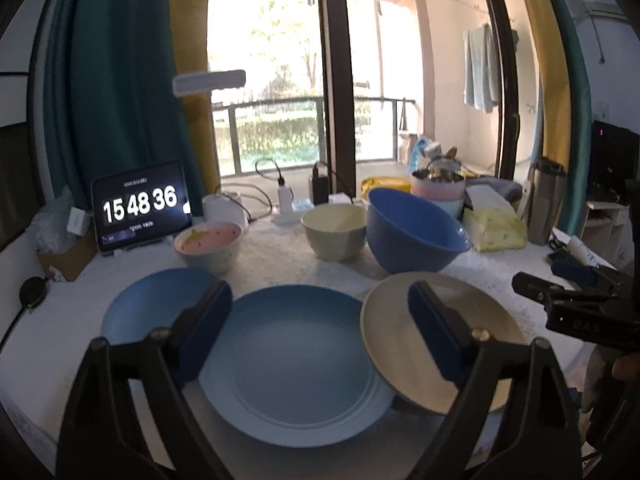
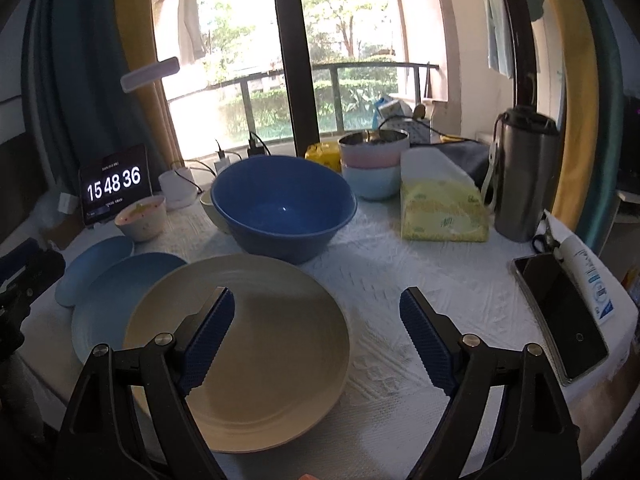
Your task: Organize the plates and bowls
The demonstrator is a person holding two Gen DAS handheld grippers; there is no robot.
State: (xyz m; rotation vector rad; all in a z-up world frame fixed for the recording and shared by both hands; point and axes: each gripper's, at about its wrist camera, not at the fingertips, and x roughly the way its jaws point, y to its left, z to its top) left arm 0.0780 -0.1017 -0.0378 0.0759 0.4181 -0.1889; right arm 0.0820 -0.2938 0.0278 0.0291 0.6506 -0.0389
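Three plates lie at the front of the table: a small blue plate (image 1: 148, 304) at left, a large blue plate (image 1: 296, 364) in the middle, and a beige plate (image 1: 400, 328) whose edge rests on the large blue one. Behind stand a pink-lined bowl (image 1: 208, 246), a pale green bowl (image 1: 334, 232) and a big blue bowl (image 1: 416, 234). My left gripper (image 1: 320, 304) is open above the large blue plate. My right gripper (image 2: 318, 312) is open above the right rim of the beige plate (image 2: 256, 360); the big blue bowl (image 2: 284, 208) is behind it.
A tablet clock (image 1: 140, 206) stands at back left. Stacked pastel bowls (image 2: 374, 164), a yellow tissue pack (image 2: 444, 208), a steel flask (image 2: 524, 176), a phone (image 2: 560, 316) and a tube (image 2: 584, 276) crowd the right side. Chargers and cables (image 1: 286, 196) lie at the back.
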